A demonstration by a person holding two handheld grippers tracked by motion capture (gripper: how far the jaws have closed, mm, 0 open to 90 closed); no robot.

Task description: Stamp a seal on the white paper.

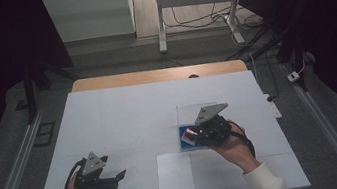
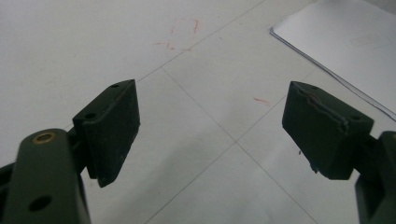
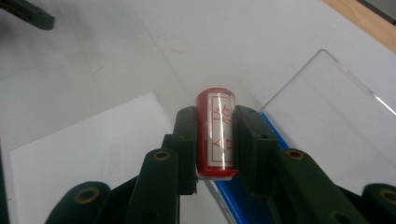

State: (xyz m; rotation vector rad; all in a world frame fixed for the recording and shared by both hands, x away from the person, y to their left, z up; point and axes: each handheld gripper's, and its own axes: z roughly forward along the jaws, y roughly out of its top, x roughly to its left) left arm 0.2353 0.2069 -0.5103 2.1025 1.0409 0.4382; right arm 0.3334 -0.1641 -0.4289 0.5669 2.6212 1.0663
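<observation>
A white-covered desk (image 1: 109, 118) carried a white paper sheet (image 1: 175, 178) at its near edge, and a blue tray (image 1: 183, 140) with a clear lid (image 1: 189, 112) right of centre.

clear lid (image 1: 197, 112) blocks far side

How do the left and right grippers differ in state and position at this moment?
The left gripper stands open with nothing between its jaws, while the right gripper is shut on a red stamp. The left gripper hovers over bare white table near the front edge; the right gripper is above a blue ink pad box with a clear lid. Both are black, two-jawed and hand-held.
</observation>
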